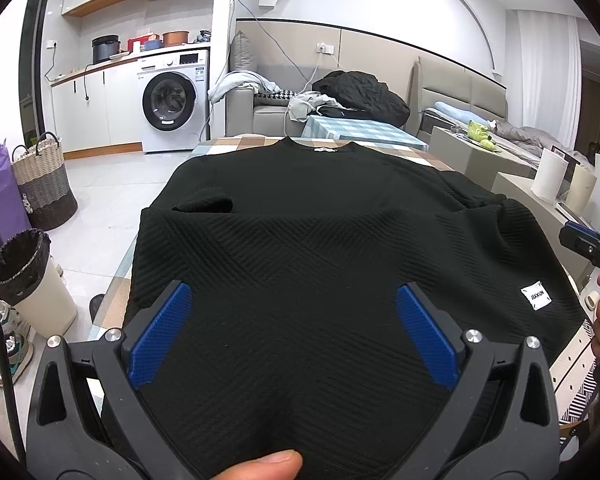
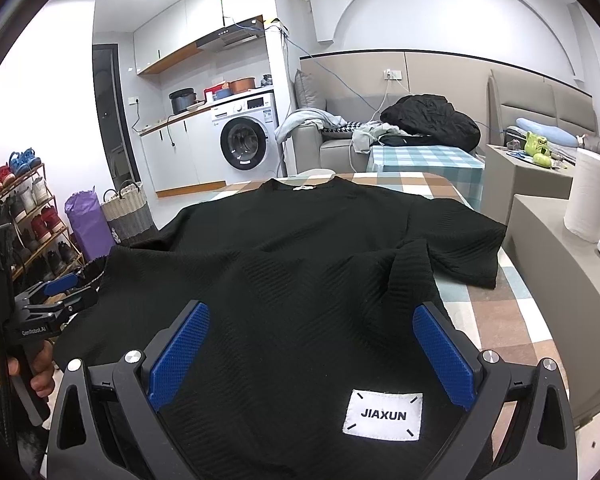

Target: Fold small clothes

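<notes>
A black ribbed T-shirt [image 1: 300,240] lies on a checked table [image 1: 252,142], collar at the far end, hem near me. It also fills the right wrist view [image 2: 300,280], with a white JIAXUN label [image 2: 382,414] by the hem. My left gripper [image 1: 294,308] hovers open over the hem's left part, blue pads wide apart. My right gripper [image 2: 310,326] hovers open over the hem's right part, just above the label. The left sleeve is folded onto the body; the right sleeve [image 2: 460,248] lies spread. Each gripper shows in the other's view: the right one [image 1: 592,250], the left one [image 2: 56,292].
A lined bin [image 1: 28,280] and a woven basket [image 1: 44,180] stand on the floor at left. A shoe rack [image 2: 20,216] is further left. A grey ledge with paper rolls [image 2: 588,196] runs along the right. A sofa with clothes [image 1: 340,96] is behind the table.
</notes>
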The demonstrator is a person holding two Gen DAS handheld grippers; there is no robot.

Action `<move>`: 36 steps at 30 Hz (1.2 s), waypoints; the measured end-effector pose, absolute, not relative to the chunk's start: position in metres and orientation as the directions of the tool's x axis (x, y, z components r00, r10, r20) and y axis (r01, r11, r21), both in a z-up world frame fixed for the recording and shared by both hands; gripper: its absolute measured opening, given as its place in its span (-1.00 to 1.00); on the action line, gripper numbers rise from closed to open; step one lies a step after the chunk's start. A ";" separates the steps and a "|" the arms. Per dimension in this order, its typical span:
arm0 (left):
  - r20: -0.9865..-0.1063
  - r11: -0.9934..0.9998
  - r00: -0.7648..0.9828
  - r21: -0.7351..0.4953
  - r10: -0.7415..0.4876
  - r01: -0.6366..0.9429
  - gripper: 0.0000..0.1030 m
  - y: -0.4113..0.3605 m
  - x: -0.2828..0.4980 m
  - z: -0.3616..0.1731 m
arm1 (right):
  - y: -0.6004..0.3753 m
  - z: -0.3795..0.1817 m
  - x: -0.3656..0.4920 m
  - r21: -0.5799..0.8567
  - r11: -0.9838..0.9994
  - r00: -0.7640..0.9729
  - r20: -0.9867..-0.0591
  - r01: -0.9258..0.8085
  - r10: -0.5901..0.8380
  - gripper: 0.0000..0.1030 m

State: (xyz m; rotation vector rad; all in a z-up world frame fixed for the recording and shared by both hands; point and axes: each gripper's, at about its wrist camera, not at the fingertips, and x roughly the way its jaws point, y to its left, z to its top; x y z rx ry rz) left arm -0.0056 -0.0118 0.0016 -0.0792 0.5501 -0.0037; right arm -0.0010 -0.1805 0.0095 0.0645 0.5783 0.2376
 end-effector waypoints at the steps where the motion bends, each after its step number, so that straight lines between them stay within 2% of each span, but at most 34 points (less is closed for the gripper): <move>1: -0.522 0.997 0.852 -0.076 -0.025 -0.018 0.98 -0.012 -0.006 0.002 | -0.181 0.010 -0.001 0.127 0.971 0.811 -0.533 -0.204 0.240 1.00; 36: -0.529 0.996 0.848 -0.083 -0.025 -0.022 0.98 -0.013 -0.004 -0.001 | -0.186 0.007 0.000 0.140 0.971 0.808 -0.539 -0.192 0.237 1.00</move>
